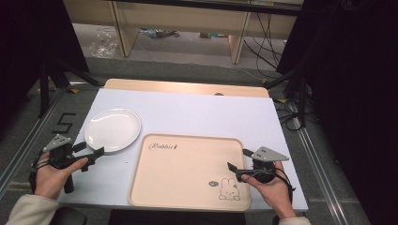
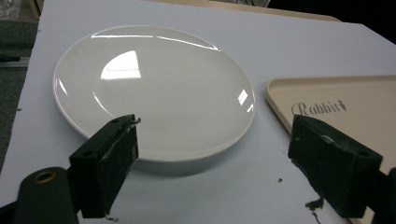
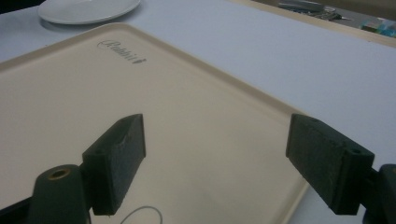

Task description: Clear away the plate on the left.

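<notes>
Resting on the white table (image 1: 197, 110) just left of the beige tray (image 1: 187, 197), the white plate (image 1: 112, 129) is bare and not yet gripped. Its near rim lies between the spread jaws of the left gripper (image 1: 89, 151), which stands open at the edge. Over the tray's right side the right gripper (image 1: 238, 159) waits, also open and holding nothing. Judging from this, the grasp and any move onto the tray remain to be done.

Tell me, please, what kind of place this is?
Probably a lab or workshop set up for recording, not a home. The table has a white cover and stands between black curtains, loose cables run over the floor, and only a white plate and a beige tray lie on it.
</notes>
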